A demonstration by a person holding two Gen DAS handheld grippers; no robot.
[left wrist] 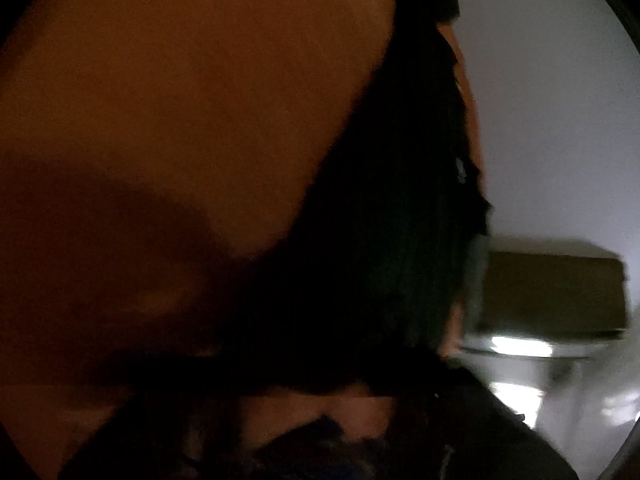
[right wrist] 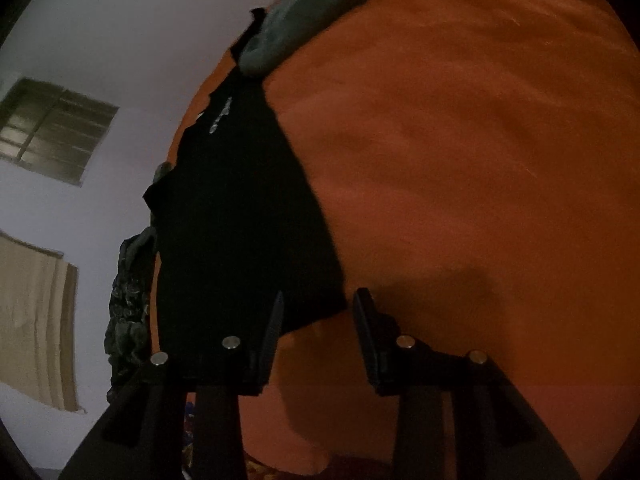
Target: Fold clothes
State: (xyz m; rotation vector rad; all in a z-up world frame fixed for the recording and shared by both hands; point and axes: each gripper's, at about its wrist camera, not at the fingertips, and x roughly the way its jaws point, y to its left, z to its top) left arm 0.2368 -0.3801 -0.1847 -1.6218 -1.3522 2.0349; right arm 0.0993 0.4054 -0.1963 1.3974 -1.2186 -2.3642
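A black garment with a small white print lies flat on an orange bedsheet. My right gripper hovers at its near corner. Its jaws stand apart with the corner of the cloth between them, and the pads do not press on it. In the left wrist view the same black garment runs as a dark, blurred band across the orange sheet and fills the bottom of the picture. The left gripper's fingers are lost in that darkness, so I cannot tell whether cloth is between them.
A grey-green garment lies at the far end of the black one, and a dark patterned cloth lies along its left edge. Beyond the bed are a pale wall, a window, a beige curtain and a brown box.
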